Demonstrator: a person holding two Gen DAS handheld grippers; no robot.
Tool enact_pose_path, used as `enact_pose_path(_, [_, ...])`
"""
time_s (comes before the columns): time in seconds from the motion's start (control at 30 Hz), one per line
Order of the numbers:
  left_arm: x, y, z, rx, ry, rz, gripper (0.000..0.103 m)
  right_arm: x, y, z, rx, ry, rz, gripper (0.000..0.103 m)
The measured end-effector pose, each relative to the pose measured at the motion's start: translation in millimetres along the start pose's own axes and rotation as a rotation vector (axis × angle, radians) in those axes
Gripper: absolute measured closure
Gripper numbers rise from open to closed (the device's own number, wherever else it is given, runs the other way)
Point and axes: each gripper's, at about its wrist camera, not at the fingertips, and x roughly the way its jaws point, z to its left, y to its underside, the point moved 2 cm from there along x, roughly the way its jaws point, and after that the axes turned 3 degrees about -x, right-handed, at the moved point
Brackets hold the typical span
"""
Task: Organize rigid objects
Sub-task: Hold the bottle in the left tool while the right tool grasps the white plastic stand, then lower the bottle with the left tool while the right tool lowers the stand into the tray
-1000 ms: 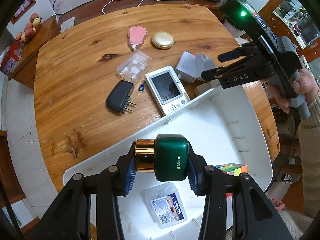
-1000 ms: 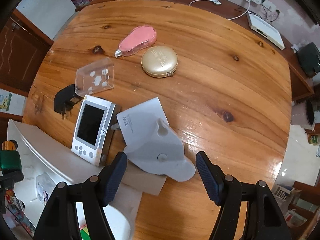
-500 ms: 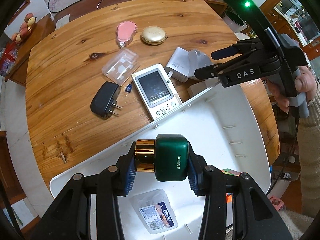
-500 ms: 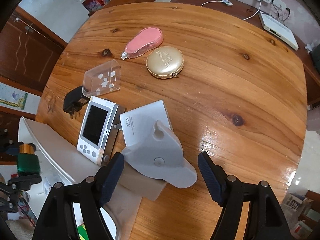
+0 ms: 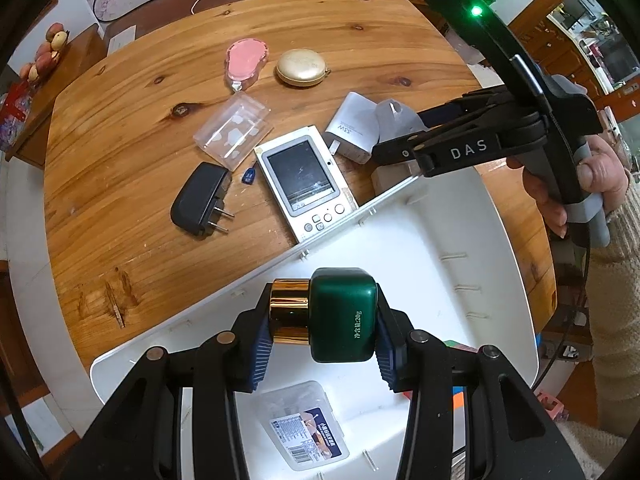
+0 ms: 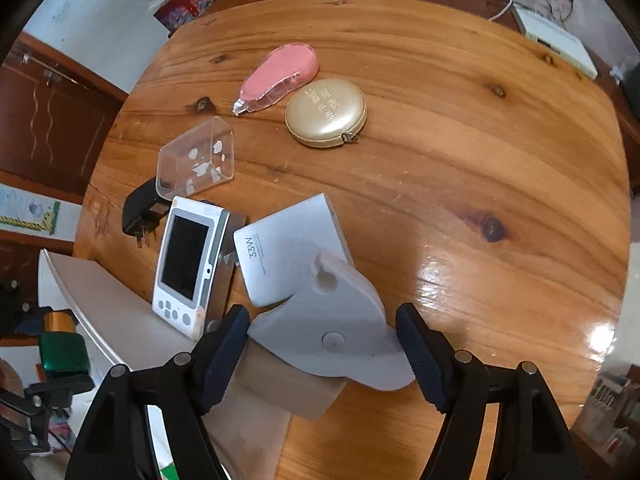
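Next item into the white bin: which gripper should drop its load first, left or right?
Left. The left gripper is shut on the green jar and hangs over the white bin, so it likely only needs to release. The right gripper is open around the white dispenser, which is on the table.

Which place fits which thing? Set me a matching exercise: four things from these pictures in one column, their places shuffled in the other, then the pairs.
Things:
1. green bottle
2. labelled clear case
3. grey wedge-shaped piece
4. pink tape dispenser

Places:
A. lying inside the white bin
B. on the table beside the gold round case
C. clamped in the left hand-held gripper
D. between the open fingers of the right hand-held gripper

Pairs: 1-C, 2-A, 3-D, 4-B
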Motion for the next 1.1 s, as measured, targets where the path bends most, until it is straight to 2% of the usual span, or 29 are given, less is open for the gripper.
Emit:
enact_pose_path(0.1, [1.6,0.7,2.7,-0.010,0.002,0.002,0.057,-2.9,2.1,1.1,0.017,0.004,-0.006,0.035])
enact_pose_path(0.4, [2.9,1.4,2.9,-0.009,0.005,-0.001,0.057,-12.6,10.5,2.9,0.058,0.052,-0.041,0.035])
enact_pose_path(0.63, [-4.4,6.6,5.6,-0.012,0.009,-0.020,0.057,-56.1,17.2,13.5,0.063,0.093,-0.133,0.035])
enact_pose_path(0.8, [-17.0,17.3,9.4,-0.016,0.007,-0.049,0.057,-105.5,28.9,44.2,0.015,0.103,-0.220,0.035])
enact_pose_path(0.87, [-23.6,23.1,10.9,-0.020,0.005,-0.067,0.057,-119.8,36.4,68.3,-0.018,0.109,-0.245,0.035])
enact_pose_path(1.1, [-46.0,54.6,18.4,-0.050,-0.021,-0.146,0.057,-132.7,67.3,138.3,-0.119,0.116,-0.280,0.035])
